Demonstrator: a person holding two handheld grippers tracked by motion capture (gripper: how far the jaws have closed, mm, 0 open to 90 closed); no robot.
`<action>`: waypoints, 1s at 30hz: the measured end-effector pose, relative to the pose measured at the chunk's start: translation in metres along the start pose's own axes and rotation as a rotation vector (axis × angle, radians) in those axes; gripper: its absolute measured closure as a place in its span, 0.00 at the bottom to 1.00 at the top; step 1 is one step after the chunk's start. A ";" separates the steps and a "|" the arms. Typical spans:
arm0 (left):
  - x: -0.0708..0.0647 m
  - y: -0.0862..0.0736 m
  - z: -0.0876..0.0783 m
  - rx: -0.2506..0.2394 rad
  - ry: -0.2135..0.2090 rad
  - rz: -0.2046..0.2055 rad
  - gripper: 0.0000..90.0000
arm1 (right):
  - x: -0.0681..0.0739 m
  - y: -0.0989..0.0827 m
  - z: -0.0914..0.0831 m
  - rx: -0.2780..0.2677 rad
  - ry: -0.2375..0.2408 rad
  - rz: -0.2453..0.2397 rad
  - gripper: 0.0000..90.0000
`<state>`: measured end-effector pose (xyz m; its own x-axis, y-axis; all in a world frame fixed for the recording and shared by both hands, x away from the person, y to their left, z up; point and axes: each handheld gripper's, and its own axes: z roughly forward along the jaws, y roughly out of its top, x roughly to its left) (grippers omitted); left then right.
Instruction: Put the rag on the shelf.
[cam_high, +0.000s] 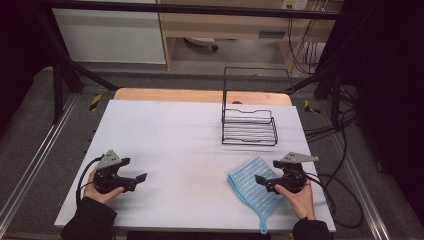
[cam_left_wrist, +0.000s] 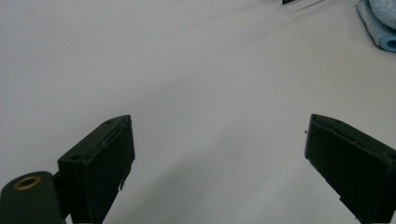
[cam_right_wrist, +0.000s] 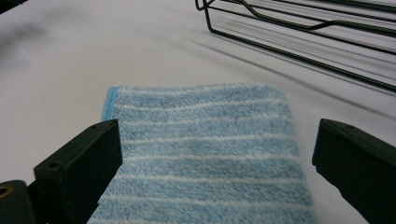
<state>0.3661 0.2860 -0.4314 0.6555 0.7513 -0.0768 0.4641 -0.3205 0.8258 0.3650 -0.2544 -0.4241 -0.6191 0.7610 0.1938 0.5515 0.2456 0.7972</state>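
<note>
A folded light-blue towel with white stripes (cam_high: 252, 182) (cam_right_wrist: 205, 149) lies flat at the front right of the white table; its corner (cam_left_wrist: 380, 25) peeks in at the top right of the left gripper view. My right gripper (cam_high: 265, 181) (cam_right_wrist: 217, 175) hovers over the towel's right side, open, jaws wide apart and not pressing the cloth. At the front left of the table my left gripper (cam_high: 135, 175) (cam_left_wrist: 219, 158) is open over bare tabletop, with nothing between its jaws.
A black wire rack (cam_high: 249, 125) (cam_right_wrist: 303, 32) stands at the back right of the white table (cam_high: 170, 140). The towel's hanging loop (cam_high: 263, 229) reaches the front edge. Cables (cam_high: 345, 200) trail off the right side. Metal rails flank the table.
</note>
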 end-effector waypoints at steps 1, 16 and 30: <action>0.000 0.000 0.000 0.001 0.000 -0.002 0.09 | 0.002 0.000 0.001 0.004 0.001 -0.001 0.02; 0.000 -0.001 0.001 0.012 0.005 -0.002 0.10 | 0.033 0.006 0.024 0.068 0.013 -0.046 0.07; 0.000 -0.001 0.002 0.020 0.010 0.001 0.11 | 0.072 0.009 0.048 0.135 0.039 -0.167 0.44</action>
<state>0.3670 0.2855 -0.4334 0.6501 0.7565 -0.0705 0.4751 -0.3323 0.8148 0.3523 -0.1688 -0.4304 -0.7274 0.6803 0.0895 0.5079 0.4462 0.7369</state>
